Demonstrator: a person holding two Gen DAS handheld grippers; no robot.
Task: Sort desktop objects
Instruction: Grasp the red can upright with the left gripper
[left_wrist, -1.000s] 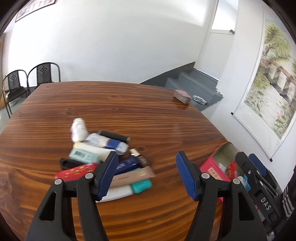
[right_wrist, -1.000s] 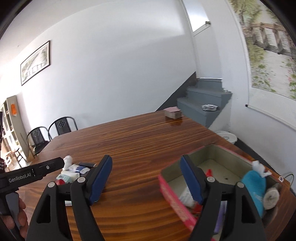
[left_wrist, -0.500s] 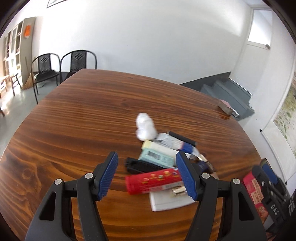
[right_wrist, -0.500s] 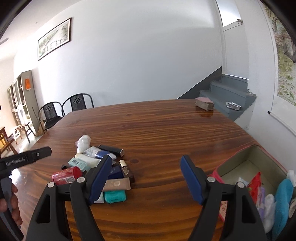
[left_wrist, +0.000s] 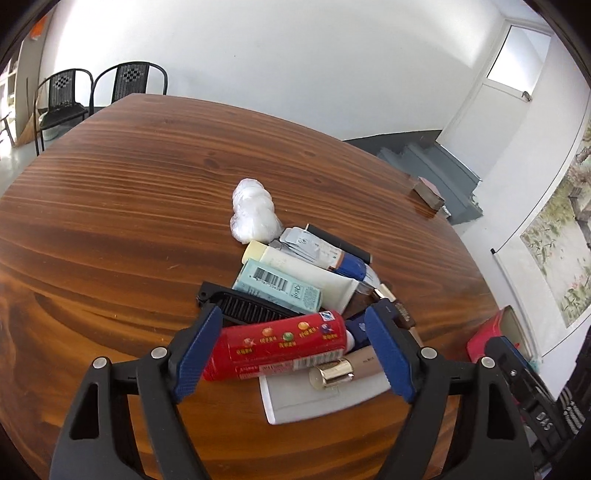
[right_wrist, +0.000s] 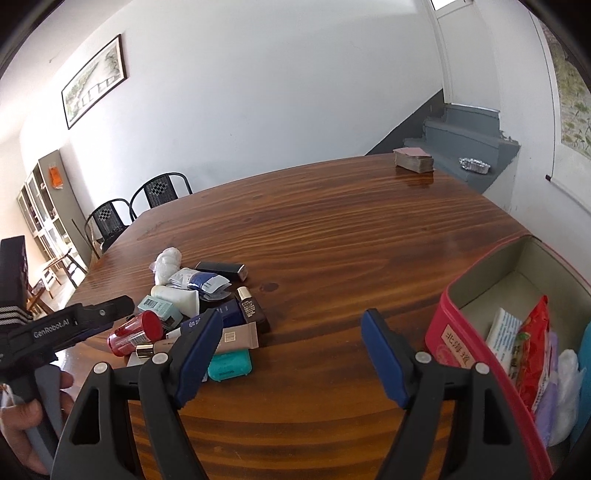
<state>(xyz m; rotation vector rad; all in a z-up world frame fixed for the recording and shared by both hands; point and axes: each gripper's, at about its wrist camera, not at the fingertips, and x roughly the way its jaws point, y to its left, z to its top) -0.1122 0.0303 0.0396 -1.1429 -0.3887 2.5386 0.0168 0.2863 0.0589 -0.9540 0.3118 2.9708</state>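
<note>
A pile of toiletries lies on the round wooden table (left_wrist: 147, 192). It holds a red tube (left_wrist: 280, 345), a black comb (left_wrist: 251, 306), a pale blue barcoded box (left_wrist: 280, 288), a cream tube (left_wrist: 306, 275) and a white bag of cotton (left_wrist: 253, 210). My left gripper (left_wrist: 294, 312) hovers over the pile. Its jaws are opening, with the red tube lying between them and the pads not pressing on it. My right gripper (right_wrist: 292, 315) stands open over bare wood, between the pile and the red storage box (right_wrist: 465, 332), with nothing in it.
The red box holds several packets and a teal item. A teal case (right_wrist: 231, 365) and a brown bottle (right_wrist: 251, 308) lie on the pile's near side. A stack of cards (right_wrist: 413, 159) sits at the far table edge. Two black chairs (right_wrist: 159, 192) stand behind the table.
The left gripper swung left and sank toward the pile; its jaws have widened and now straddle the red tube. The right gripper turned from the red box toward the pile and dipped.
</note>
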